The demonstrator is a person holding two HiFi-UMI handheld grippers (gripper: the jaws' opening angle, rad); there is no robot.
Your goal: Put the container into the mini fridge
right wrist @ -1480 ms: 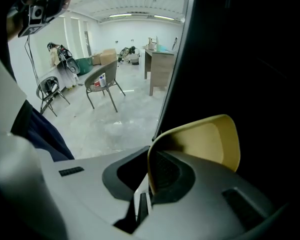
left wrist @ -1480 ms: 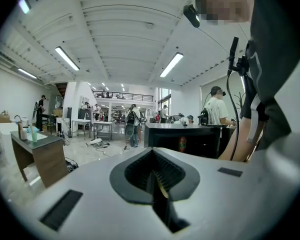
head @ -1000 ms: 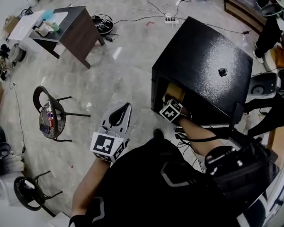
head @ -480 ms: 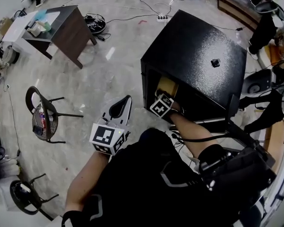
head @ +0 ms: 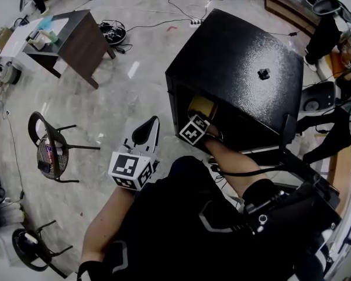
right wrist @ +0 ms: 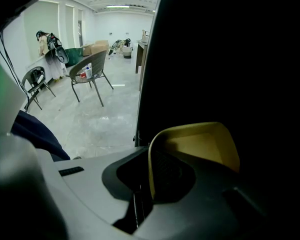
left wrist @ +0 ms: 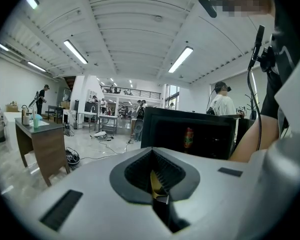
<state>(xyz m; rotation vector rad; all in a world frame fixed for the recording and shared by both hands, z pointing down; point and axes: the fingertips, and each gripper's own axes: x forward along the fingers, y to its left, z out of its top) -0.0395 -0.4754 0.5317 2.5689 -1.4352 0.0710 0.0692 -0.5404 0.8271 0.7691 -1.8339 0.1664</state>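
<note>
The black mini fridge (head: 240, 57) stands on the floor with its front open toward me. My right gripper (head: 203, 117) reaches into the opening, shut on the rim of a yellow container (head: 202, 106). In the right gripper view the container (right wrist: 200, 146) sits just past the right gripper (right wrist: 145, 194), with its thin wall pinched and the dark fridge interior (right wrist: 215, 59) behind it. My left gripper (head: 154, 122) hangs over the floor left of the fridge, shut and holding nothing. The left gripper view shows the left gripper (left wrist: 157, 196) facing the fridge (left wrist: 190, 129), which has a red can (left wrist: 188, 137) inside.
A dark table (head: 85, 37) stands at the far left, with a wire chair (head: 50, 148) nearer and another chair (head: 29, 247) at the bottom left. Cables and a power strip (head: 196, 21) lie on the floor behind the fridge. The fridge door (head: 289, 136) stands open at the right.
My left gripper has sunk a little beside the fridge. My right gripper has stayed shut on the container and shifted only slightly within the fridge opening.
</note>
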